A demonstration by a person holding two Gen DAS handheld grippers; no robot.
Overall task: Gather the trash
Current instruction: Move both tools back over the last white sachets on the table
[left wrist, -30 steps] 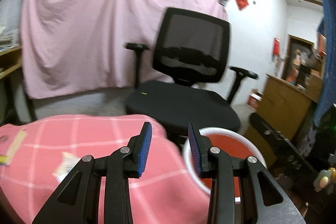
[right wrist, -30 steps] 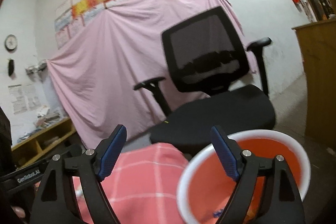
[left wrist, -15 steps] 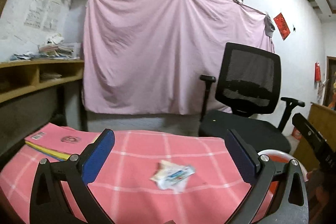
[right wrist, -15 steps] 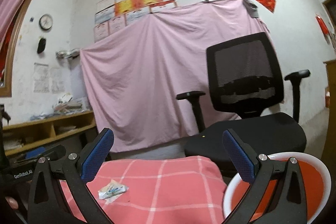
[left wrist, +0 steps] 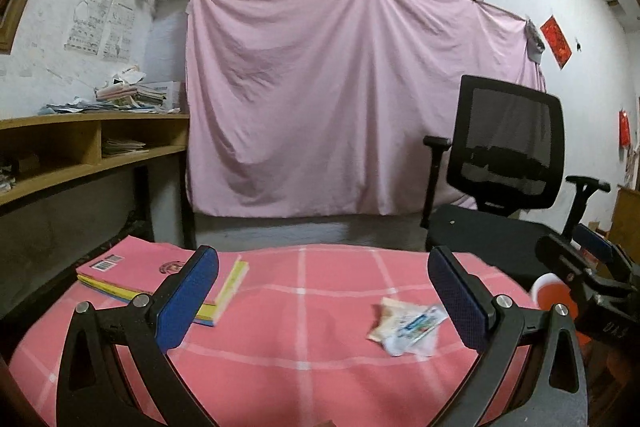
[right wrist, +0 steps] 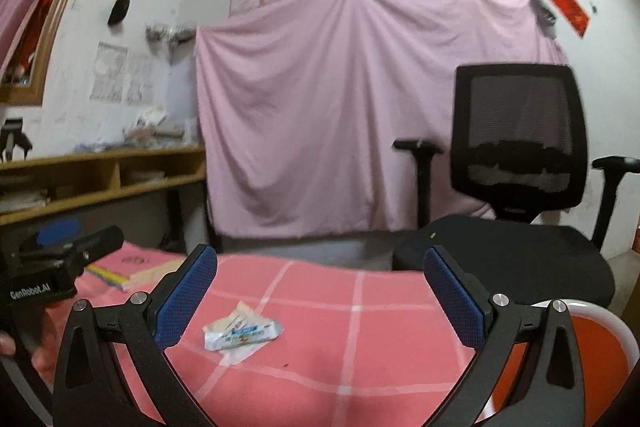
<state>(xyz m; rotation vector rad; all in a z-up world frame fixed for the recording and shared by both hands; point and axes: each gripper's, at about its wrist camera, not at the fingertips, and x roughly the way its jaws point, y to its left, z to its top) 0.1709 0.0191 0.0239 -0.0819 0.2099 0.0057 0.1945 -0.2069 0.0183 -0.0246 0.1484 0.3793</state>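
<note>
A crumpled white wrapper with blue print [left wrist: 408, 325] lies on the pink checked tablecloth [left wrist: 320, 379]; it also shows in the right wrist view [right wrist: 240, 333]. An orange bin with a white rim [right wrist: 596, 351] stands off the table's right side, partly hidden; a sliver of it shows in the left wrist view [left wrist: 550, 291]. My left gripper [left wrist: 324, 301] is open and empty, above the table, with the wrapper near its right finger. My right gripper [right wrist: 320, 301] is open and empty, with the wrapper near its left finger.
A stack of pink and yellow books [left wrist: 160, 283] lies at the table's far left. A black office chair [left wrist: 508, 187] stands behind the table on the right. A wooden shelf [left wrist: 80, 155] runs along the left wall. A pink sheet [left wrist: 340, 99] hangs behind.
Both grippers have swung left from the bin toward the table. My left gripper has opened wide. The wrapper has come into view.
</note>
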